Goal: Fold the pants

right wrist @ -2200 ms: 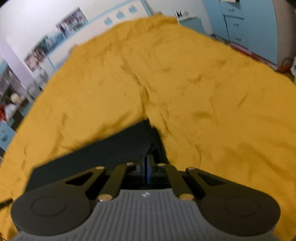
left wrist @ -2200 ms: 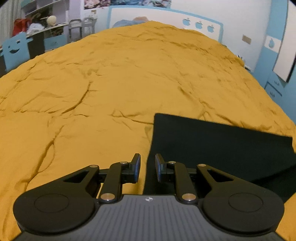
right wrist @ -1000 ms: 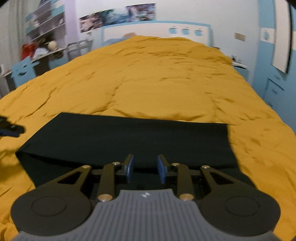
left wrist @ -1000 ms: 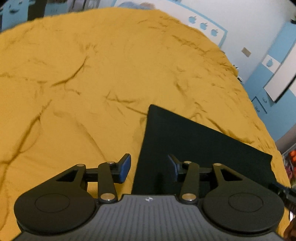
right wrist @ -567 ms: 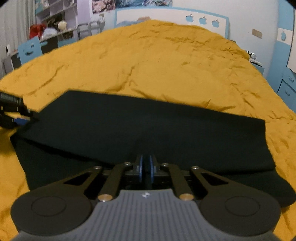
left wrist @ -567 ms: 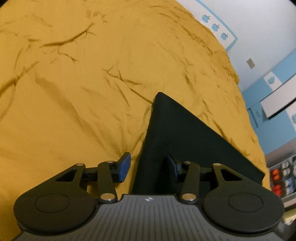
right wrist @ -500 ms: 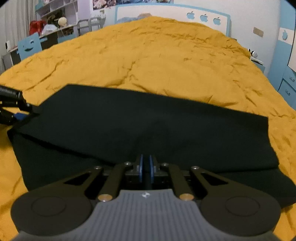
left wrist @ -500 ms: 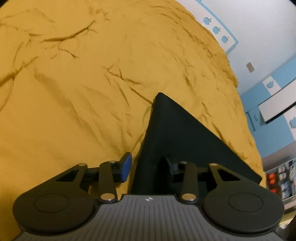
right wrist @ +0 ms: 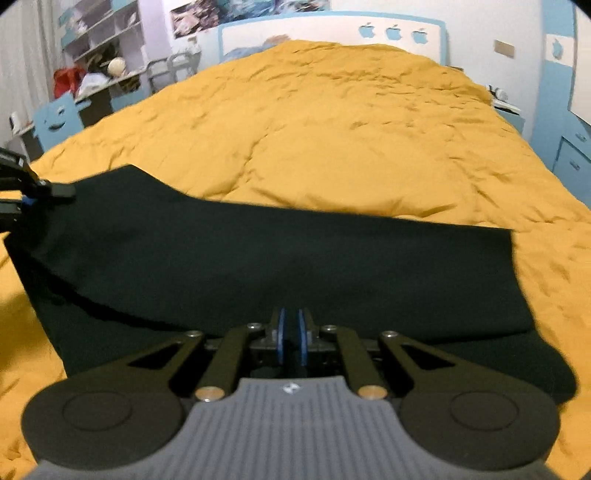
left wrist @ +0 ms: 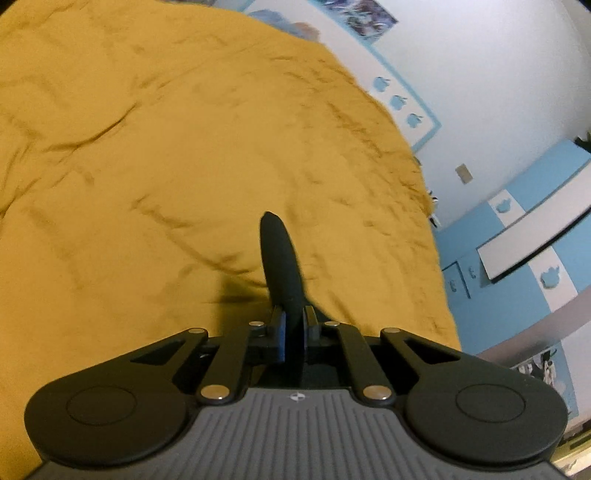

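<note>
Black pants (right wrist: 280,266) lie folded in a long band across the near part of a yellow bedspread (right wrist: 332,122). My right gripper (right wrist: 290,334) is shut on the near edge of the pants at the middle. My left gripper (left wrist: 293,326) is shut on the left end of the pants (left wrist: 280,258), which stands up between its fingers as a narrow edge-on fold. In the right wrist view the left gripper (right wrist: 35,194) shows at the far left, holding that end a little raised.
The bedspread (left wrist: 166,166) covers a wide bed. A headboard (right wrist: 332,27) with apple shapes stands at the far end. Shelves and a desk (right wrist: 96,74) stand at the left, blue cabinets (right wrist: 569,140) at the right.
My left gripper has shut on the left end of the pants and lifted it, so the cloth now shows edge-on. My right gripper stays shut on the near edge.
</note>
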Demonstrator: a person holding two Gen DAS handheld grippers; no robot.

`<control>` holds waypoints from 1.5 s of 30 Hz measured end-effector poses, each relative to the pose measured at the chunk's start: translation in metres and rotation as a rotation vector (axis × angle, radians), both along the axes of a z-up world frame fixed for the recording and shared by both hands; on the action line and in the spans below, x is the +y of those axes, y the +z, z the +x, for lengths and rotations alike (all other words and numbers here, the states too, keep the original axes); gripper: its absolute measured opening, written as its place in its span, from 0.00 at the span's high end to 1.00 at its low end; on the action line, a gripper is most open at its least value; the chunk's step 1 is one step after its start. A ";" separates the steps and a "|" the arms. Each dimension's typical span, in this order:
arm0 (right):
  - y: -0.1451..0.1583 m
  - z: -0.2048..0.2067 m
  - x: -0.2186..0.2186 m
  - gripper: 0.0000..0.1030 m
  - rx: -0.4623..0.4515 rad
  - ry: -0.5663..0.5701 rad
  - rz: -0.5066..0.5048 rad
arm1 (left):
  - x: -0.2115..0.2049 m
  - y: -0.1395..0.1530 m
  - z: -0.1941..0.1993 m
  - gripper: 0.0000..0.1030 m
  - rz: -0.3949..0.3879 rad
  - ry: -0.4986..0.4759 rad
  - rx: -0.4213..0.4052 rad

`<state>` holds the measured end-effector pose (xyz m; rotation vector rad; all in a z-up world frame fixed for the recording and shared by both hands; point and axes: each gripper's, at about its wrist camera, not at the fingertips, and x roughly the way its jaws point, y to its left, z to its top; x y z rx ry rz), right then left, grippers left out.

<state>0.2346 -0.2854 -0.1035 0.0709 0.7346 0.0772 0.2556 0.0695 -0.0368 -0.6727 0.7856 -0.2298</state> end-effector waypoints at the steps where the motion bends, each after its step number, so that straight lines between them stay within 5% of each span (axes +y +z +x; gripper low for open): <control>1: 0.004 -0.003 -0.008 0.97 0.000 -0.016 0.011 | -0.009 0.011 0.000 0.93 0.003 -0.005 -0.006; 8: 0.031 -0.026 -0.067 0.96 -0.026 -0.048 0.123 | -0.081 0.060 0.002 0.93 -0.011 -0.034 -0.032; 14: 0.047 -0.041 -0.106 0.96 -0.062 -0.069 0.115 | -0.166 0.076 0.007 0.93 0.016 -0.087 -0.021; 21: 0.049 -0.065 -0.153 0.96 -0.097 -0.130 0.135 | -0.269 0.061 0.007 0.93 0.088 -0.177 0.027; 26: 0.044 -0.077 -0.181 0.96 -0.108 -0.181 0.161 | -0.328 0.025 0.013 0.93 0.148 -0.230 0.092; 37: 0.026 -0.071 -0.189 0.96 -0.072 -0.186 0.218 | -0.355 -0.046 0.030 0.92 0.148 -0.340 0.258; 45: 0.029 -0.074 -0.178 0.91 -0.066 -0.199 0.188 | -0.331 -0.060 0.031 0.82 -0.071 -0.464 0.391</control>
